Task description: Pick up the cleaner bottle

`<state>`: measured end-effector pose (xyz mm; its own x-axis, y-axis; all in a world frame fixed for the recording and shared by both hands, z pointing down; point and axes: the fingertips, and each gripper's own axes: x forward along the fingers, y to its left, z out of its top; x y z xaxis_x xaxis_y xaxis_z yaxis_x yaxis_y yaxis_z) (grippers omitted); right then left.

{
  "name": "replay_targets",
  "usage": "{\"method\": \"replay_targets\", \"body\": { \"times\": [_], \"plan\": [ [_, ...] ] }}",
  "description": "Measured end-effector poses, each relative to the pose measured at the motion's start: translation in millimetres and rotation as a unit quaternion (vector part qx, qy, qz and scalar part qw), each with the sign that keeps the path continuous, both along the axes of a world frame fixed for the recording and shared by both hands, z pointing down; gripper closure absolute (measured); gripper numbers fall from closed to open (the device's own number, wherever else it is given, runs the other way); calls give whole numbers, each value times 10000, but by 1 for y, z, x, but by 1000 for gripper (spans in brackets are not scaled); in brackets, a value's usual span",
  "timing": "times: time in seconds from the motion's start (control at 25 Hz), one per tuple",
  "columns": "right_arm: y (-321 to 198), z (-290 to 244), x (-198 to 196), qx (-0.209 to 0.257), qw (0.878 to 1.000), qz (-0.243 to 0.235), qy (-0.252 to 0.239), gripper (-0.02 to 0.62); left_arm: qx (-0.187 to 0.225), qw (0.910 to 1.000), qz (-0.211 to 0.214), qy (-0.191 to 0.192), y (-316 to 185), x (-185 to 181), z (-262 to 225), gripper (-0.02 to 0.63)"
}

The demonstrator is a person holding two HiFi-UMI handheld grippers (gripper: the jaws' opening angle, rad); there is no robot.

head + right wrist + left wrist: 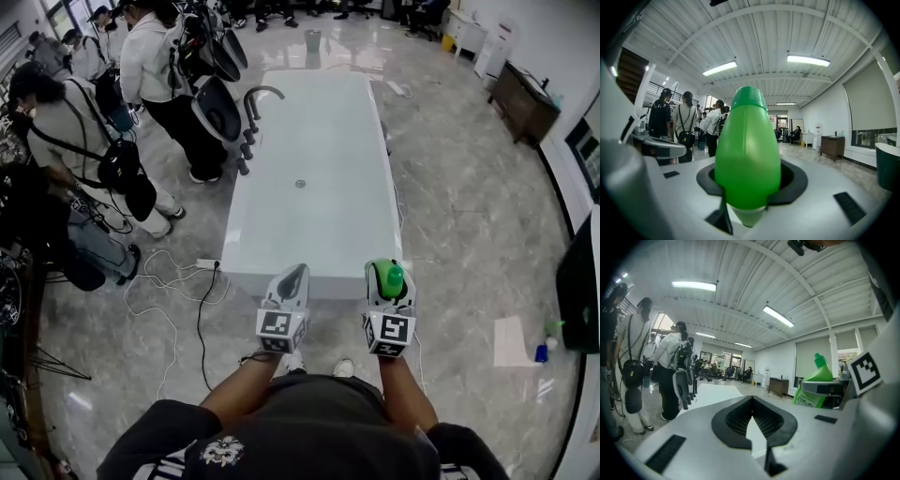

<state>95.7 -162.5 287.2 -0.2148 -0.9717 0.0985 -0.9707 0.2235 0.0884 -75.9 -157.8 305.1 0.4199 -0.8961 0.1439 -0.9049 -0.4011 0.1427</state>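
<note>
The green cleaner bottle (389, 278) stands upright between the jaws of my right gripper (387, 268), off the table and just short of its near edge. In the right gripper view the bottle (747, 150) fills the middle, and the right gripper (750, 180) is shut on its body. My left gripper (293, 277) is level beside it on the left, shut with nothing in it. In the left gripper view the left gripper (751, 401) shows its tips meeting, and the bottle (816, 380) appears at the right in the other gripper.
A long white table (319, 169) stretches ahead, with a small round fitting at its middle. Several people (150, 66) and chairs (220, 108) crowd its left side. Cables (178, 281) lie on the floor at the left. A dark cabinet (525, 98) stands far right.
</note>
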Motion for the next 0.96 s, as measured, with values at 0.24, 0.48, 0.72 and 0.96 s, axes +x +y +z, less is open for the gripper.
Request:
{"method": "replay_targets", "body": {
  "times": [0.24, 0.48, 0.72, 0.96],
  "plan": [
    [2, 0, 12, 23, 10000, 75, 4, 399, 37, 10000, -28, -11, 3, 8, -3, 600],
    [5, -2, 21, 35, 9998, 103, -142, 399, 48, 10000, -30, -32, 8, 17, -5, 600],
    [8, 0, 23, 66, 9999, 72, -131, 399, 39, 10000, -25, -38, 12, 23, -3, 600],
    [17, -2, 20, 107, 9999, -1, -88, 399, 62, 10000, -39, -32, 21, 25, -4, 600]
  ]
}}
